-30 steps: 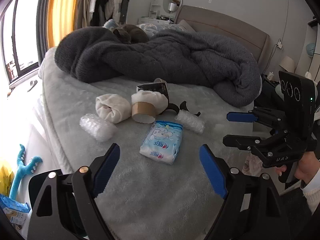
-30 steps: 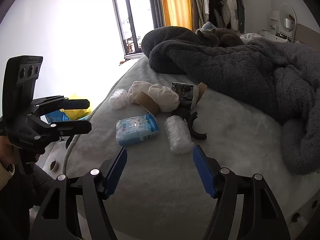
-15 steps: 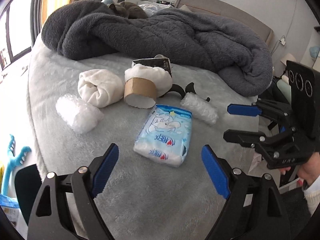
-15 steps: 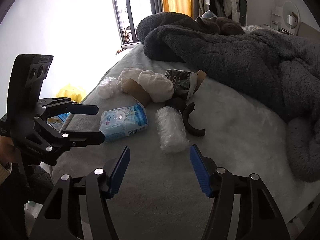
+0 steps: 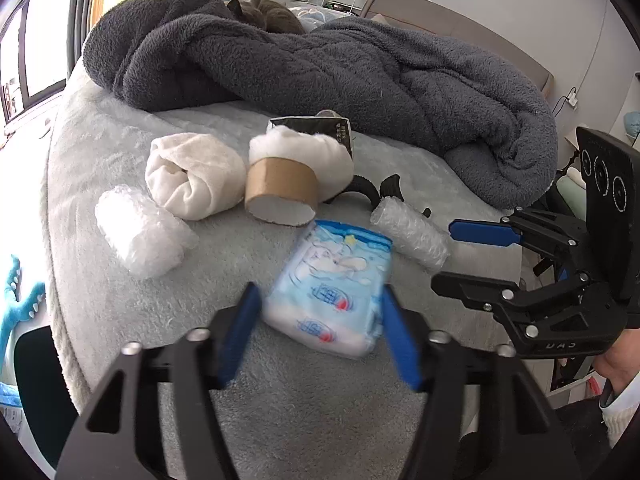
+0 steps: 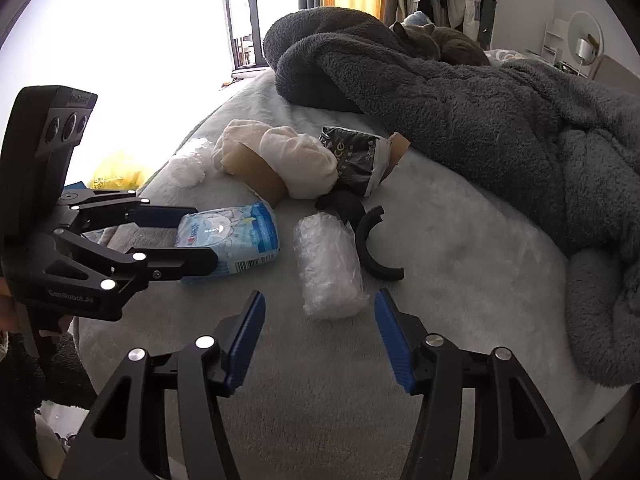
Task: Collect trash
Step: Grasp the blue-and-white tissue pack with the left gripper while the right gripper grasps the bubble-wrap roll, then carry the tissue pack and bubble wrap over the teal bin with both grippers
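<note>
Left gripper [image 5: 320, 332] straddles the tissue pack [image 5: 334, 288] near the bed's [image 5: 100, 300] edge, jaws unclenched; soft pack may squirm free; right gripper [image 6: 320, 340] released.

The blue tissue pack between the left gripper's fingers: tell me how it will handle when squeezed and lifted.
The blue tissue pack looks soft and puffy, so it will probably compress before the left gripper gets firm hold. Its glossy plastic wrap may be somewhat slippery. It seems light for its size and, lying flat on the plush bed cover, unlikely to roll.
</note>
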